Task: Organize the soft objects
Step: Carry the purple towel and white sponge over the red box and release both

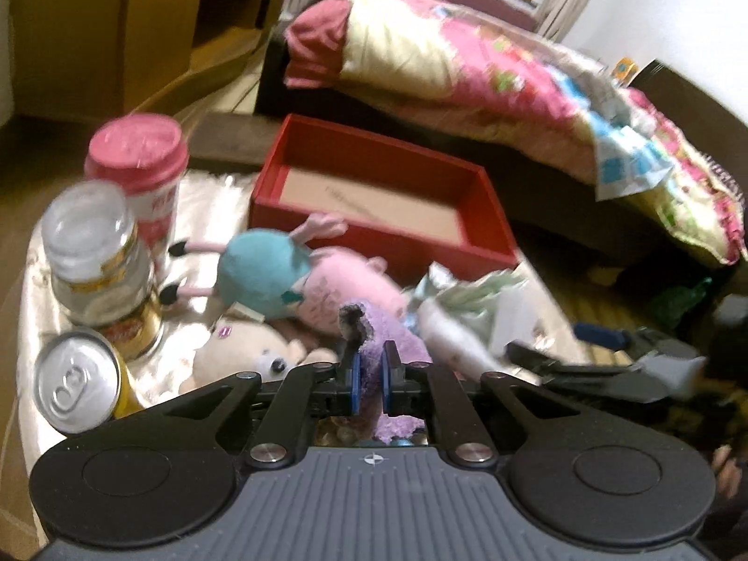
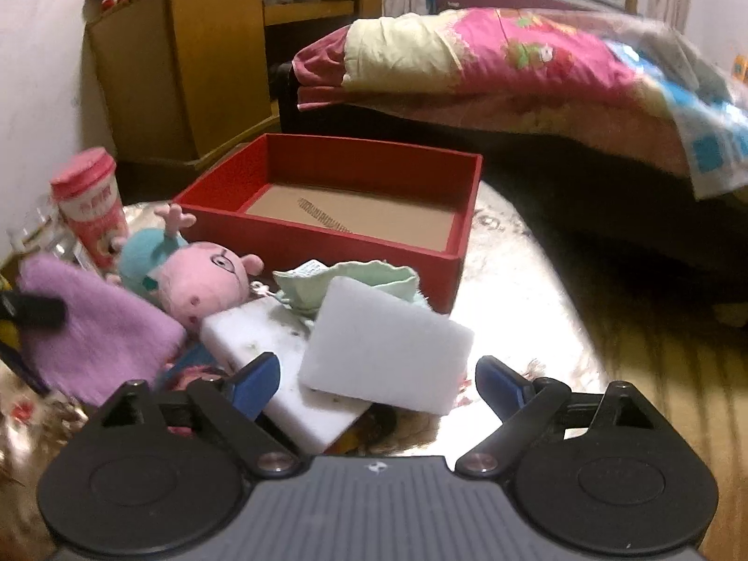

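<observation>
Now pinching a fluffy lilac knitted cloth tight between the narrow fingers of the left gripper, with folds bunching above and below the pads. Judging the step as a pick in hand, carrying to the open red cardboard box just beyond the fingertips, past the pink pig plush in a teal dress. Leaving alone the silver drinks can, the clear glass jar and the pink-lidded cup, all off to the left of the fingers.

Spreading the right gripper wide around a white rectangular foam sponge, pads not pressing it. Sitting tilted on a second white foam block, the sponge. Calling next for closing squarely on the sponge's short edges, then lifting toward the box.
</observation>
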Tool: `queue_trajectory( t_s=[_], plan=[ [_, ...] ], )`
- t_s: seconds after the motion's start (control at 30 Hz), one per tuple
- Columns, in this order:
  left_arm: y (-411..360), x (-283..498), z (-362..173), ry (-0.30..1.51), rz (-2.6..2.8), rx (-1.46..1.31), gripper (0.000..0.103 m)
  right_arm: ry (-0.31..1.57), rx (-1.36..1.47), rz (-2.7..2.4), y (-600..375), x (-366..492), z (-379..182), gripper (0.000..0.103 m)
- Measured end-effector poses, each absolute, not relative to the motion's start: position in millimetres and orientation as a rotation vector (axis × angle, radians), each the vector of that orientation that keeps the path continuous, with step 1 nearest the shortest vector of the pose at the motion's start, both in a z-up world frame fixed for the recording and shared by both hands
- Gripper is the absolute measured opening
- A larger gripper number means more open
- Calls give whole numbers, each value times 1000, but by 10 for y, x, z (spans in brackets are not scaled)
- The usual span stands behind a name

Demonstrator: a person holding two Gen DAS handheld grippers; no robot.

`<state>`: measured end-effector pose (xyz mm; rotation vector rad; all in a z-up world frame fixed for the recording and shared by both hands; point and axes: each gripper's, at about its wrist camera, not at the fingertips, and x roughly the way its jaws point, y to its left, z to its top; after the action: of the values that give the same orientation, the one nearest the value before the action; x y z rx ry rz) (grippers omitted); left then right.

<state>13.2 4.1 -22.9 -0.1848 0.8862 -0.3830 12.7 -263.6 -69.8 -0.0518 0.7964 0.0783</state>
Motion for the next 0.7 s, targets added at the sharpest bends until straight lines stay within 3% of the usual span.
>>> queue_trajectory(
  t_s=[0.13, 0.53, 0.7],
  plan=[
    [38, 100, -127, 851, -412, -197, 4, 811, -69, 113, -2597, 128, -754, 69],
    [-9, 134, -192, 873, -431, -196, 4, 920, 329, 85, -2898, 420, -870, 70],
    [-39, 170, -229, 883, -439, -202, 4, 906, 292, 31, -2924, 490, -879, 70]
  ],
)
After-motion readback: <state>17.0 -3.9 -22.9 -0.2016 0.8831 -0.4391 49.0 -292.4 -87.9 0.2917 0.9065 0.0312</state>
